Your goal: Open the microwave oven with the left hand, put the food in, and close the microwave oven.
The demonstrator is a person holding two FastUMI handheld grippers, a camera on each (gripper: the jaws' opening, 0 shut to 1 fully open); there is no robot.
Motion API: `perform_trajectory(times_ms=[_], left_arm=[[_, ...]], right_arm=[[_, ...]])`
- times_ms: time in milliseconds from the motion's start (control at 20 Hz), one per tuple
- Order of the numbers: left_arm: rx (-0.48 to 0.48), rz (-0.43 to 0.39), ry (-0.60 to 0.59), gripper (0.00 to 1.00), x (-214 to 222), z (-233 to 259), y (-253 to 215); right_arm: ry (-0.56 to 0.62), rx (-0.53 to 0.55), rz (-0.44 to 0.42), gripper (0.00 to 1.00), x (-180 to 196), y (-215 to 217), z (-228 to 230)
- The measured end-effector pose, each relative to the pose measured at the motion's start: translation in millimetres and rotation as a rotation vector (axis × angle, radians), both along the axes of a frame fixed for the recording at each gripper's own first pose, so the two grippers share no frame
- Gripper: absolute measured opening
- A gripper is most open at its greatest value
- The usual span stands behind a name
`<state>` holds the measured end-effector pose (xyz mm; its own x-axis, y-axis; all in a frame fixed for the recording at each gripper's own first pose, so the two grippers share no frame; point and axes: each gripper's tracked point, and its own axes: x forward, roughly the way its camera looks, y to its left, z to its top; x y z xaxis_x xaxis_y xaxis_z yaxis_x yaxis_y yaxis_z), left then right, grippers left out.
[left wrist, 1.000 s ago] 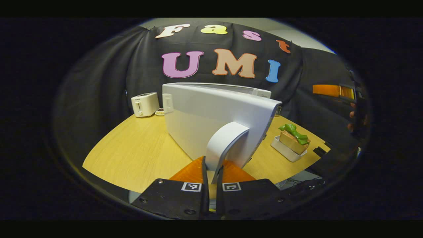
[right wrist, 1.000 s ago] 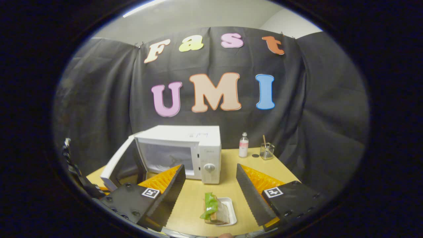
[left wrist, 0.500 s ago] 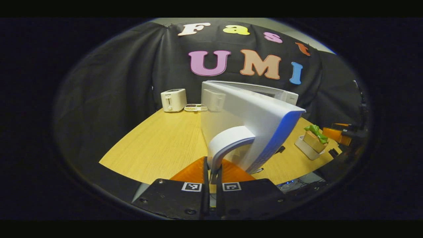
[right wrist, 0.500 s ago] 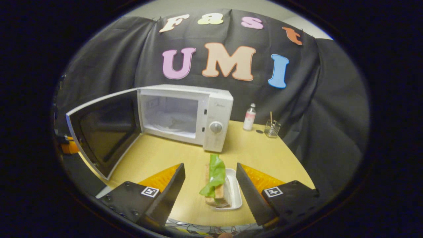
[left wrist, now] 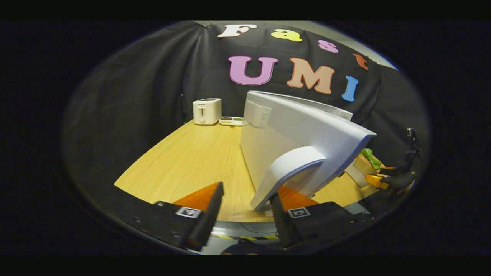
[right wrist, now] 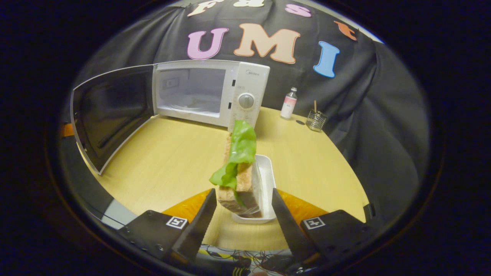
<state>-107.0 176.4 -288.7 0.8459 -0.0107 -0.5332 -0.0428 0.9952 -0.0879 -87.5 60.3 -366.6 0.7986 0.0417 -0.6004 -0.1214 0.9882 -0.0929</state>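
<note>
Open microwave [right wrist: 215,96], toaster [left wrist: 207,111] and bottle [right wrist: 288,103] on wooden table [right wrist: 161,161] against black cloth; left gripper [left wrist: 245,209] released, right gripper [right wrist: 243,211] spread around sandwich [right wrist: 238,168].

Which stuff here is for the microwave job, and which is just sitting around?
For the job:
microwave oven
its open door
sandwich in its white tray
left hand-held gripper
right hand-held gripper

Just lying about:
toaster
bottle
glass jar

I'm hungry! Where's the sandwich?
In the right gripper view the sandwich stands in a white tray on the table, between the open right gripper fingers.
</note>
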Motion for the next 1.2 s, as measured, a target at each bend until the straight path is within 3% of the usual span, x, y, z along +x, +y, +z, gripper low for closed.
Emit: perform_trajectory(times_ms=[50,100,150,200,250,350,500,550,600,650,750,800,850,900,1200], left_arm=[[-0.005,0.004,0.003,0.85,-1,-1,0],[-0.008,0.009,0.002,0.91,-1,-1,1],[-0.011,0.008,0.0,0.92,-1,0,0],[-0.012,0.004,-0.002,0.94,-2,1,-1],[-0.01,-0.005,-0.003,0.94,-4,2,-3],[-0.001,-0.023,-0.019,0.92,-8,9,-3],[-0.002,-0.028,-0.03,0.93,-16,16,-1],[0.006,-0.018,-0.027,0.94,-19,18,1],[0.015,0.001,-0.031,0.94,-23,23,6],[0.019,0.019,-0.048,0.94,-25,29,9],[0.011,0.039,-0.076,0.92,-29,40,8],[0.001,0.041,-0.082,0.87,-32,43,6],[-0.006,0.04,-0.086,0.91,-33,47,4],[-0.011,0.039,-0.097,0.91,-34,50,5],[-0.035,0.021,-0.173,0.91,-39,79,1]], right_arm=[[0.003,-0.001,0.007,0.94,1,1,1],[0.012,-0.001,0.011,0.93,1,0,-2],[0.022,0.004,0.013,0.85,2,2,-4],[0.028,0.009,0.02,0.86,3,3,-5],[0.032,-0.014,0.015,0.85,5,0,-8],[0.037,-0.019,0.029,0.65,6,5,-7],[0.043,-0.027,0.038,0.61,7,6,-7],[0.046,-0.022,0.038,0.47,7,8,-8],[0.053,-0.018,0.035,0.41,3,8,-8],[0.048,-0.035,0.022,0.47,4,5,-9],[0.058,-0.014,0.007,0.35,8,1,-4],[0.063,-0.014,-0.008,0.35,9,-1,-8],[0.064,-0.003,-0.024,0.27,9,-2,-4],[0.07,0.003,-0.035,0.31,5,-1,-4],[0.044,0.025,-0.034,0.31,14,1,16]])
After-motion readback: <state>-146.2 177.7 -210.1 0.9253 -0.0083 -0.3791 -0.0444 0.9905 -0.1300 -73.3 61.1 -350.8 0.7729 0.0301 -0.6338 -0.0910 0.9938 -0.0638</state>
